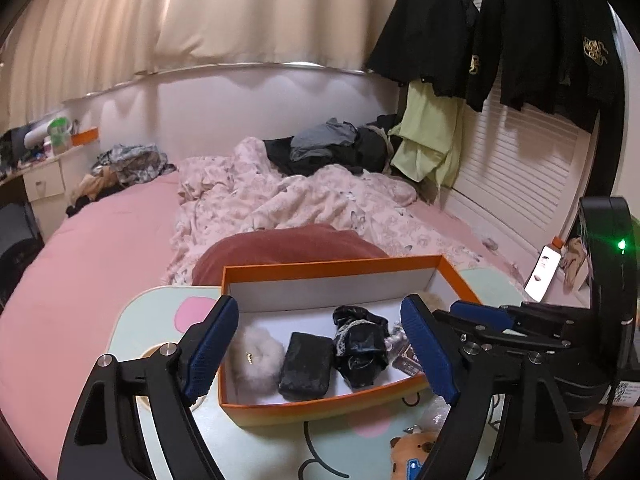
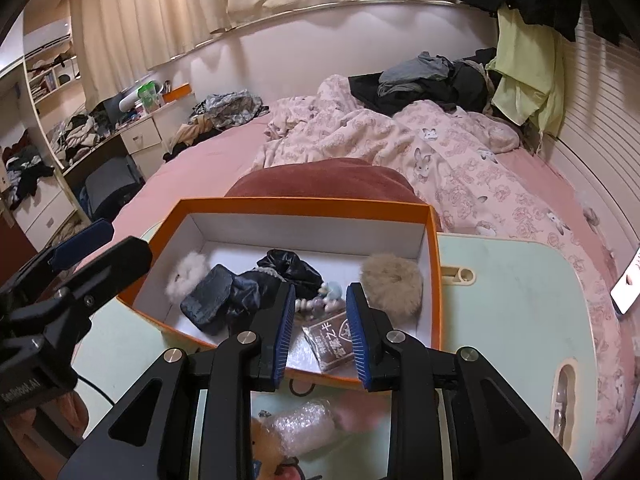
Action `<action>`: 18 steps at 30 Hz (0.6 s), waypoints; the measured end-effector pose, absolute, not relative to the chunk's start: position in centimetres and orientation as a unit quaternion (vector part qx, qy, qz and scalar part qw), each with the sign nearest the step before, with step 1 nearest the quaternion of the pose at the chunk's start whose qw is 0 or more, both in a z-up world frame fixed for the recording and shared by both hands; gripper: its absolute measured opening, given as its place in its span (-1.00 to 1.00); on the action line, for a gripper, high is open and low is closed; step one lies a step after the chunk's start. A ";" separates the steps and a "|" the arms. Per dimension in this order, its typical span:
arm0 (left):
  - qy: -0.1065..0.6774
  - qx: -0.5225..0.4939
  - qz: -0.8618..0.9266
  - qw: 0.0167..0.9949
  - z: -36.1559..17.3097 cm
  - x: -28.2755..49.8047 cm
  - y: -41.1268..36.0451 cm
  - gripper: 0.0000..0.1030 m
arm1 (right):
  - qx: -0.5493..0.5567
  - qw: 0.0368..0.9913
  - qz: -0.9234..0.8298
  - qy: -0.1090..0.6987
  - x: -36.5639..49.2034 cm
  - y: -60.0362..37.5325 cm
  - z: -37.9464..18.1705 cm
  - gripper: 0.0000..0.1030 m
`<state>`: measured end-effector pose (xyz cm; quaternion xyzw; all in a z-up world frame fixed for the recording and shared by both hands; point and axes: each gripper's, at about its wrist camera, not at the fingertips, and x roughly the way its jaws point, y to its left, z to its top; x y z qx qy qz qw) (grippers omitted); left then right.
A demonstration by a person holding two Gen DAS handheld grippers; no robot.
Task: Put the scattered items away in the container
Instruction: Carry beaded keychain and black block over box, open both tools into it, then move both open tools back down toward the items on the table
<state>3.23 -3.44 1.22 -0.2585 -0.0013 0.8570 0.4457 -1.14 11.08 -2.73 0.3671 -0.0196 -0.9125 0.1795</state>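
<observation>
- Dropping things into the orange box (image 2: 435,264) on the counter (image 2: 516,280): let go low, over a bare spot inside.
- Still left out near the front: bubble wrap bundle (image 2: 302,426) and brown plush toy (image 1: 412,450).
- Left gripper (image 1: 320,350) fingers wide open, holding nothing.
- Right gripper (image 2: 320,334) fingers a little apart above the brown packet (image 2: 330,338), not pinching it.
</observation>
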 end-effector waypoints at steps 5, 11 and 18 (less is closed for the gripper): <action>0.008 -0.267 0.851 0.452 1.4 4.3 -4.2 0.61 | 0.363 0.181 -0.914 -0.016 0.3 11.3 -2.2 -0.46; 0.022 -0.290 0.828 0.480 0.5 7.1 -6.6 0.62 | 0.367 0.170 -0.914 0.010 3.7 12.2 -3.3 -0.27; 0.040 -0.380 0.797 0.467 -6.0 8.8 -7.4 0.70 | 0.412 0.129 -0.902 0.023 6.8 14.0 -8.2 -0.20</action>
